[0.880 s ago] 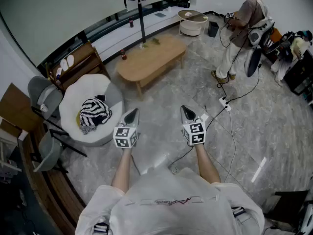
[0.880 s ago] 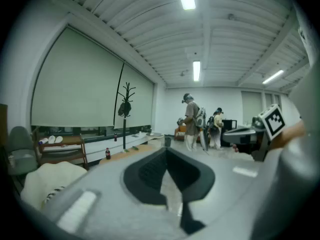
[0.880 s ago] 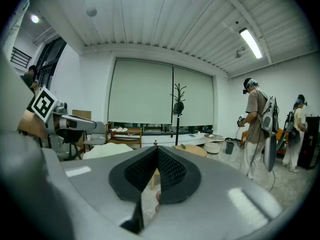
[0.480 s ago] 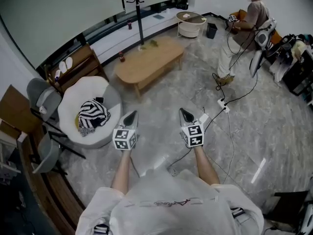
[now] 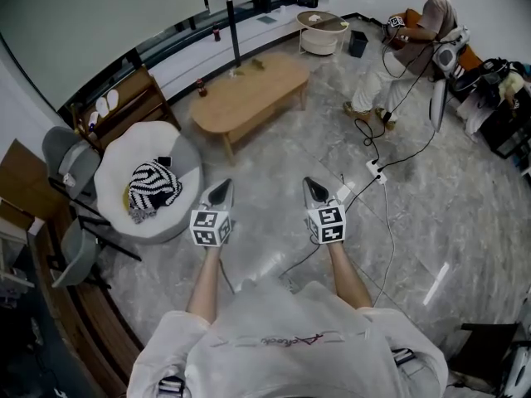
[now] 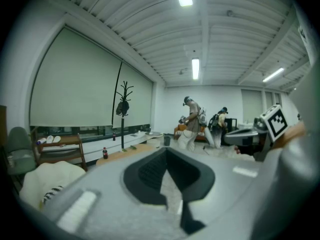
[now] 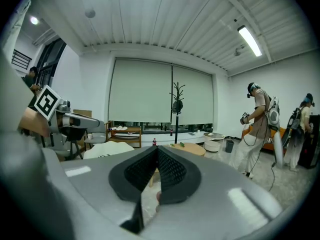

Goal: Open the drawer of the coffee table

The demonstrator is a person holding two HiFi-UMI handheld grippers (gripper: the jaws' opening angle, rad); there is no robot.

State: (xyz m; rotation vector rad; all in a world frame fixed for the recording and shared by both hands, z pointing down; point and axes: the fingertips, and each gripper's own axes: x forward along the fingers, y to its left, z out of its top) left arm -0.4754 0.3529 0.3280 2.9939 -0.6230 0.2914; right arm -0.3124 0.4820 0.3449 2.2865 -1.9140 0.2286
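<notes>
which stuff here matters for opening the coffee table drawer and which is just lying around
For the job: coffee table (its drawer not visible), left claw and right claw, both shut and empty, apart from the table.
Lying about: white armchair, striped cushion on it, bottle by the table's end, round side table, power strip on the floor.

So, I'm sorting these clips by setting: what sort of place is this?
Likely a lounge mocked up in an office or lab. A wooden coffee table and a white armchair stand on a bare tiled floor. Cables run across the floor, and another person in a headset stands nearby.
</notes>
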